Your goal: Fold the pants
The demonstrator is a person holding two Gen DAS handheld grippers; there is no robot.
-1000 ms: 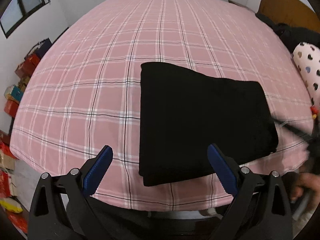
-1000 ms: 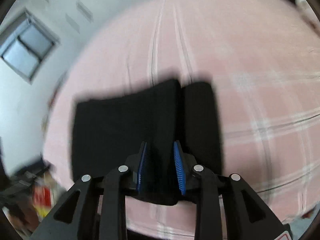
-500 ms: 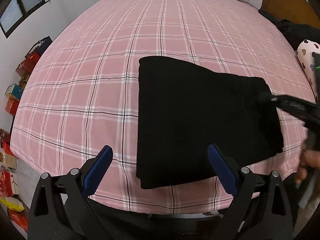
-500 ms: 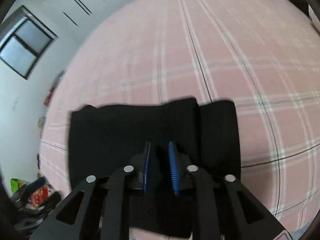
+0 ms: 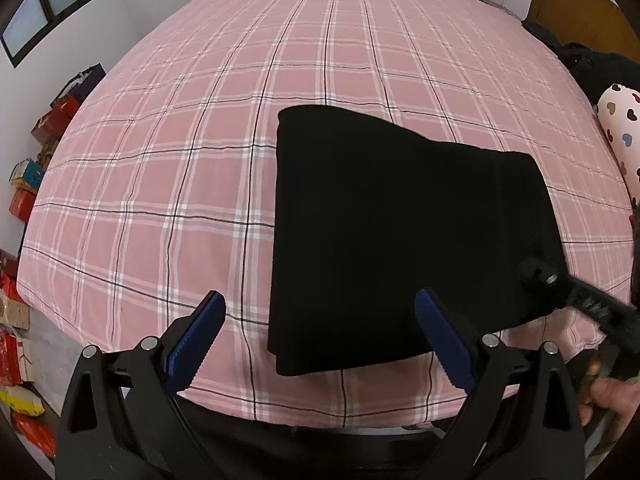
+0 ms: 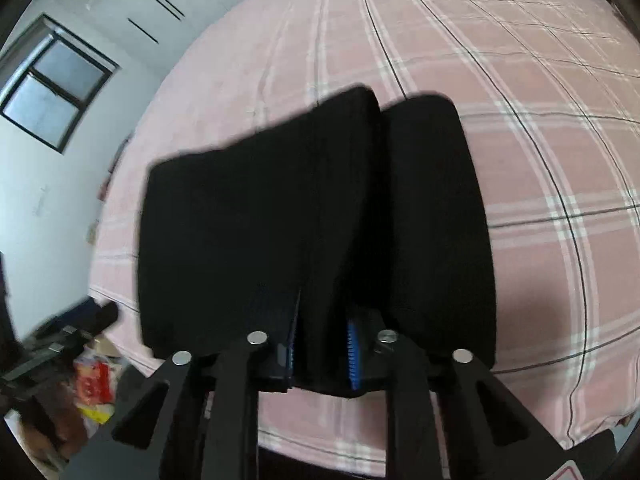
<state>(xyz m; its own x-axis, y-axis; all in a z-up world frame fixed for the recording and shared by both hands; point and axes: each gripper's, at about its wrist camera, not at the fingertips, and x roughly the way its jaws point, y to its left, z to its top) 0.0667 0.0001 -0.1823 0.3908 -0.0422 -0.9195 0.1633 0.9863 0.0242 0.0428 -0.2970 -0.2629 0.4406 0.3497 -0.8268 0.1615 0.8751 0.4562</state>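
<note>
— What's lying around the room?
— A pink plaid bedsheet (image 5: 192, 184) is covering the bed; a heart-print pillow (image 5: 622, 132) is sitting at its right edge.
— And left?
— Colourful boxes (image 5: 28, 184) are piling below a window (image 5: 48, 4).

One pants (image 5: 400, 232), folded, black. Two grippers: left (image 5: 320, 336), right (image 6: 322, 354). One bed (image 5: 160, 184), pink plaid. One heart-print pillow (image 5: 622, 128). One window (image 6: 52, 84). Boxes (image 5: 24, 196) beside bed: several, count unclear.

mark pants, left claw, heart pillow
pants (image 5: 400, 232), left wrist view, middle of folded top layer
left claw (image 5: 320, 332), left wrist view, midway between its tips
heart pillow (image 5: 620, 128), left wrist view, printed side
</note>
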